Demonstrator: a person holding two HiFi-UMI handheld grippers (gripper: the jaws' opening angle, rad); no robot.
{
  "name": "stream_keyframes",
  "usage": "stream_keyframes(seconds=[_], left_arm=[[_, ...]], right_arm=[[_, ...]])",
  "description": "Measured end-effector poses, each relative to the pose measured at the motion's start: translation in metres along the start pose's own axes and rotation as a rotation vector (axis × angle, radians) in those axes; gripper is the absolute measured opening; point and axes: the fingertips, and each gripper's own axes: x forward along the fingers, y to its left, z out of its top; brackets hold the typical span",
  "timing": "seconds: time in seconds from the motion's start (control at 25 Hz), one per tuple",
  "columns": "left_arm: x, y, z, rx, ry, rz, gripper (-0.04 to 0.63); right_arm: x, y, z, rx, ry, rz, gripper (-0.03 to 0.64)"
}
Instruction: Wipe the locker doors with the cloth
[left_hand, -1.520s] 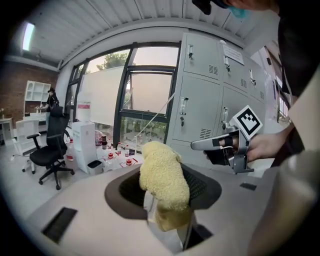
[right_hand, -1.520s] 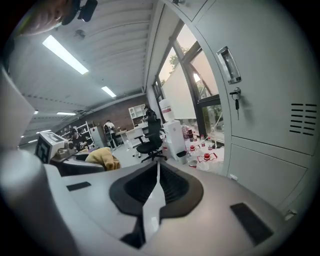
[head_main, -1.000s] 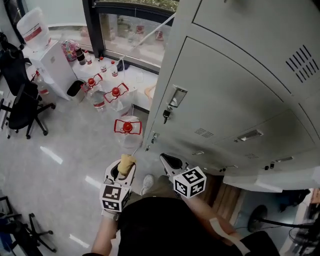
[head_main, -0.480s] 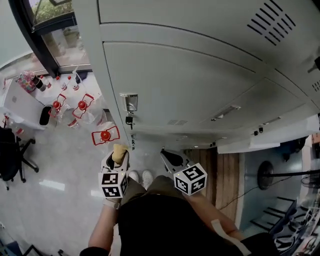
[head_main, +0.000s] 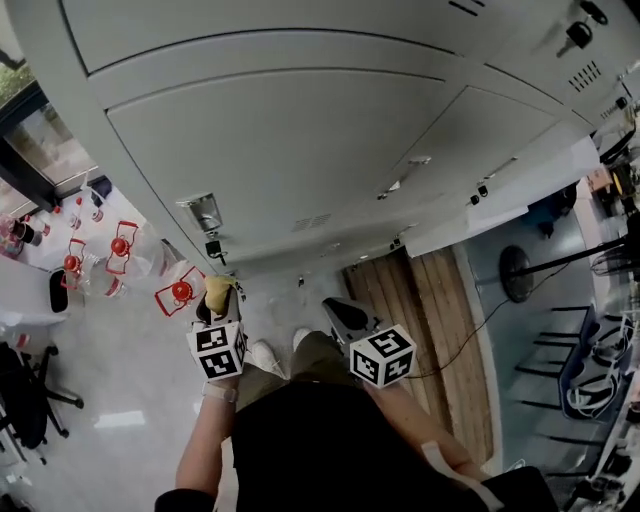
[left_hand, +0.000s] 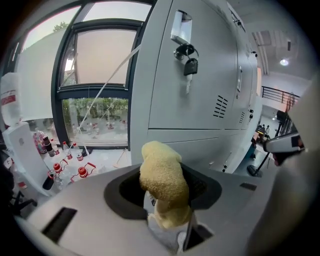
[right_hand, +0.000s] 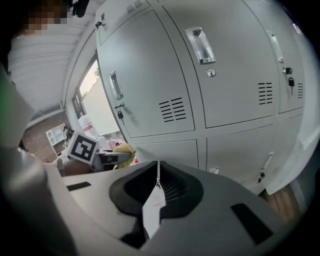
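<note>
Grey locker doors (head_main: 300, 140) fill the upper part of the head view, one with a handle and a hanging key (head_main: 212, 247). My left gripper (head_main: 218, 300) is shut on a bunched yellow cloth (head_main: 218, 293), held a little short of the lockers. In the left gripper view the cloth (left_hand: 162, 182) sticks up between the jaws, with the keyed locker door (left_hand: 195, 75) ahead. My right gripper (head_main: 340, 320) is shut with nothing in it, to the right of the left one. In the right gripper view several locker doors (right_hand: 200, 70) stand ahead, apart from the gripper (right_hand: 157, 181).
Several water bottles with red caps (head_main: 120, 250) stand on the pale floor at the left, by a window. An office chair (head_main: 20, 390) is at the lower left. A wooden floor strip (head_main: 430, 330) and a cable run right of the lockers. My shoes (head_main: 265, 357) are below.
The head view has swung right and up along the lockers, so bottles and window slid left. Both grippers keep their hold and place in front of the body.
</note>
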Motion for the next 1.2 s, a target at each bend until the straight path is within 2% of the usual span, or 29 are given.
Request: stream_keyframes(seconds=[0.28, 0.48, 0.84, 1.2], left_arm=[[0.025, 0.006, 0.006, -0.016, 0.030, 0.018, 0.181], [0.041, -0.004, 0.006, -0.021, 0.059, 0.021, 0.183], [0.068, -0.059, 0.004, -0.024, 0.099, -0.040, 0.184], [0.090, -0.121, 0.014, 0.017, 0.097, -0.099, 0.186]], right_arm=[[-0.028, -0.021, -0.015, 0.064, -0.027, -0.111, 0.028], [-0.043, -0.041, -0.015, 0.091, -0.054, -0.129, 0.028], [-0.064, -0.080, -0.008, 0.098, -0.063, -0.137, 0.028], [-0.087, -0.121, -0.013, 0.118, -0.059, -0.154, 0.028]])
